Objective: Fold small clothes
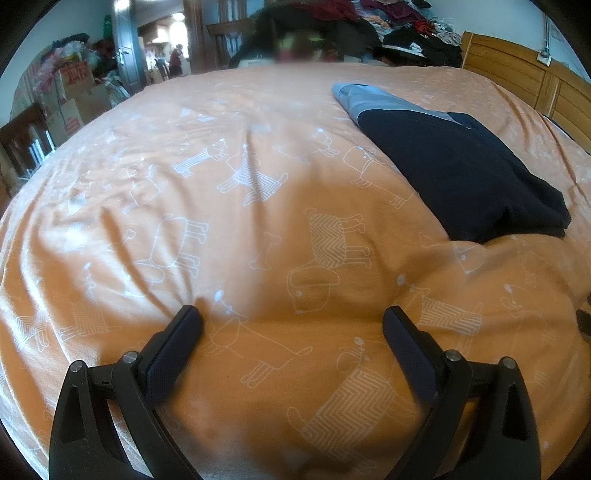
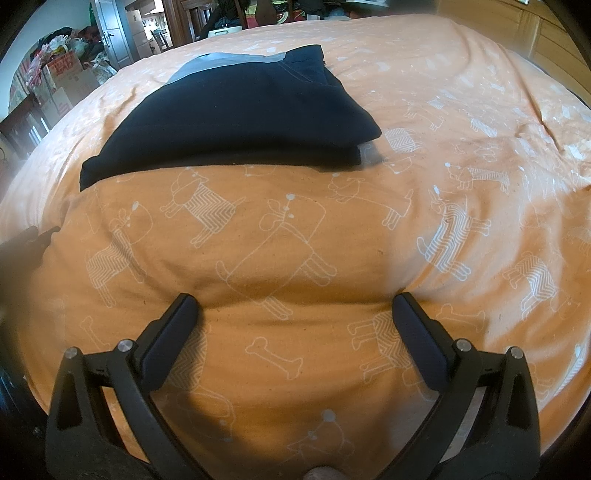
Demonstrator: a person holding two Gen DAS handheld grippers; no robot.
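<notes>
A folded dark navy garment (image 1: 465, 173) with a grey-blue band at its far end lies flat on the orange bed cover (image 1: 258, 229). In the left wrist view it sits ahead and to the right of my left gripper (image 1: 291, 317), which stands open over bare cover with nothing between its fingers. In the right wrist view the same garment (image 2: 236, 114) lies ahead and slightly left of my right gripper (image 2: 295, 306), which is also open and holds nothing. Both grippers hover low over a puffed ridge of the cover, short of the garment.
The orange bed cover (image 2: 461, 122) with white dog drawings fills both views. A wooden headboard (image 1: 517, 74) stands at the far right. A heap of clothes (image 1: 388, 26) lies beyond the bed. Cardboard boxes (image 1: 74, 92) and a door (image 1: 127, 48) are at the left.
</notes>
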